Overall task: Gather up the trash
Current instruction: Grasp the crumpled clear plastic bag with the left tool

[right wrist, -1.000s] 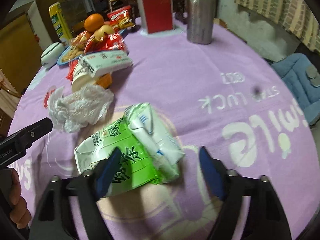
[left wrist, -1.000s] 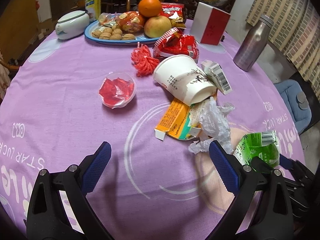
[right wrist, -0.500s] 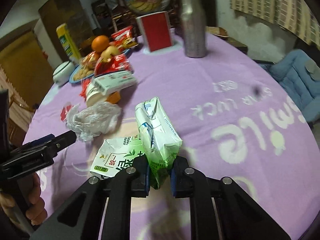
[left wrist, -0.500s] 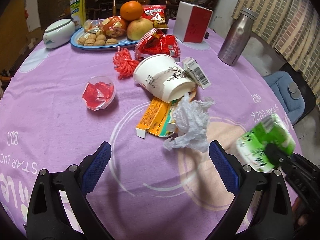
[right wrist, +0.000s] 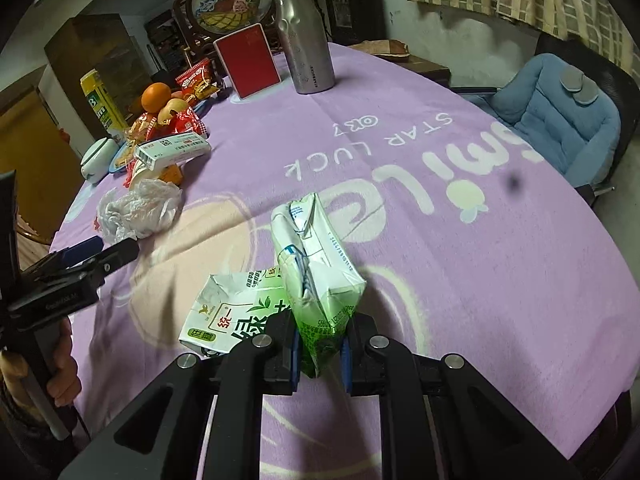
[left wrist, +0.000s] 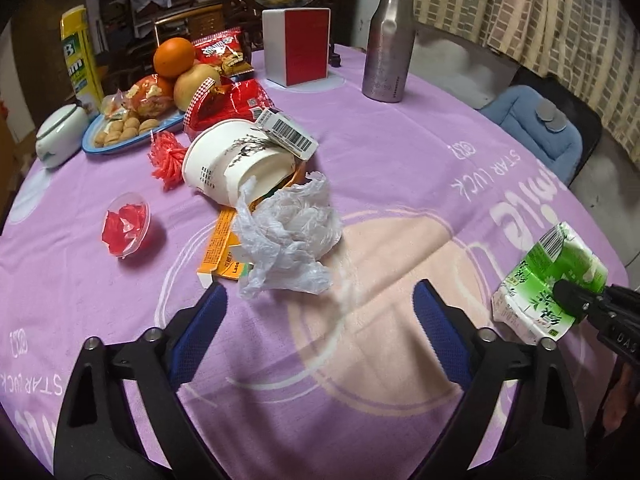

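My right gripper (right wrist: 320, 354) is shut on a crumpled green and white drink carton (right wrist: 316, 276) and holds it above the purple tablecloth (right wrist: 420, 208). The carton also shows at the right edge of the left wrist view (left wrist: 548, 276). My left gripper (left wrist: 318, 320) is open and empty, just in front of a crumpled clear plastic bag (left wrist: 288, 236). Behind the bag lie an orange box (left wrist: 222, 246), a tipped white paper cup (left wrist: 236, 164) and a small barcoded box (left wrist: 288, 134). A clear cup with red wrappers (left wrist: 126, 230) sits to the left.
A blue plate of fruit and snacks (left wrist: 160, 92), a white lidded pot (left wrist: 60, 134), a red snack bag (left wrist: 232, 104), a red and white box (left wrist: 298, 52) and a steel bottle (left wrist: 388, 34) stand at the back. A blue cushioned chair (right wrist: 560, 112) is beyond the table's right edge.
My right gripper closed on the green carton and lifted it off the cloth. My left gripper moved right and forward, toward the plastic bag, and stayed open.
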### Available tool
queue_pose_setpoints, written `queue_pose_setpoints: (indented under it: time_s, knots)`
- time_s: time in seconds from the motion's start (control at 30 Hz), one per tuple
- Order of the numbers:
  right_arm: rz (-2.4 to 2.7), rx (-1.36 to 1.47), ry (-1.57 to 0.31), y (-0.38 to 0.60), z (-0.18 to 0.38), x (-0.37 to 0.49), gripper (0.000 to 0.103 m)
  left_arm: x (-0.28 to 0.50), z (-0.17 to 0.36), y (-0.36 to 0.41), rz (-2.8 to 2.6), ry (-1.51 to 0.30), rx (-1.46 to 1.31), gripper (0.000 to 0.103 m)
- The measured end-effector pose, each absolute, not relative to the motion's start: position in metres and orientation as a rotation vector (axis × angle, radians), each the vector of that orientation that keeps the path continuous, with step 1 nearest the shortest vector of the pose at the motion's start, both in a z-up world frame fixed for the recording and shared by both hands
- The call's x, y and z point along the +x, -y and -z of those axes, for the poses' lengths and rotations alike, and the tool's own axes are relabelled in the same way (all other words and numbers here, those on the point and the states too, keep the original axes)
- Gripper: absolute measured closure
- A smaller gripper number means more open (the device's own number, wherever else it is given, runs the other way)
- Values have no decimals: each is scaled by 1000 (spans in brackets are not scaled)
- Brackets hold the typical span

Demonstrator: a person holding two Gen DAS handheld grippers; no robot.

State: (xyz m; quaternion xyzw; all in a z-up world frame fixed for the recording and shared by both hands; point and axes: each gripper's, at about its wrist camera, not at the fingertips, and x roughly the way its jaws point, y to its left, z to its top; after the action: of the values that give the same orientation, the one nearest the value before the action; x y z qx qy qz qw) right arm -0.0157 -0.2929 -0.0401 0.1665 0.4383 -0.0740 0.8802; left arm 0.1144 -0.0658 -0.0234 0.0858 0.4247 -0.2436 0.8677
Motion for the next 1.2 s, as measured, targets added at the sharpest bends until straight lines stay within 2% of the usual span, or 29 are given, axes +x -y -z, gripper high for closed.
queue_pose_setpoints:
  time_s: [0.1,0.27,0.33,0.47,0.53,0.6,0.7,0.77,0.87,0.9,0.97,1.2]
  knots:
    - [148,327,-905,288,39,-19,88,120,17,52,537,-891,105,20]
    - [131,302,-907,286,42,-21,88,135,23,41,581,-930,6,36]
    - [123,308,-904,287,44,-22,88,139,29,48,597,-927,-3,39]
    - [111,326,-900,291,46,-22,88,146,39,58,598,-962,-27,55]
    - [107,334,-901,293,47,-22,88,145,39,59,596,-954,-23,58]
    - [104,346,-904,296,48,-21,86,145,39,58,590,-950,-29,62]
    - [117,354,-913,298,49,-20,81,145,36,52,586,-951,-64,62]
    - [126,352,-917,297,49,-18,67,145,34,50,593,-949,-68,67]
    - [144,340,-918,295,50,-15,65,142,38,56,596,-982,-27,72]
    - [145,338,-916,294,50,-15,66,140,40,58,590,-1000,-17,72]
    - [148,327,-910,291,49,-14,84,137,43,58,588,-1024,-12,72]
    - [136,346,-891,289,45,-19,86,137,46,61,579,-1023,-17,70]
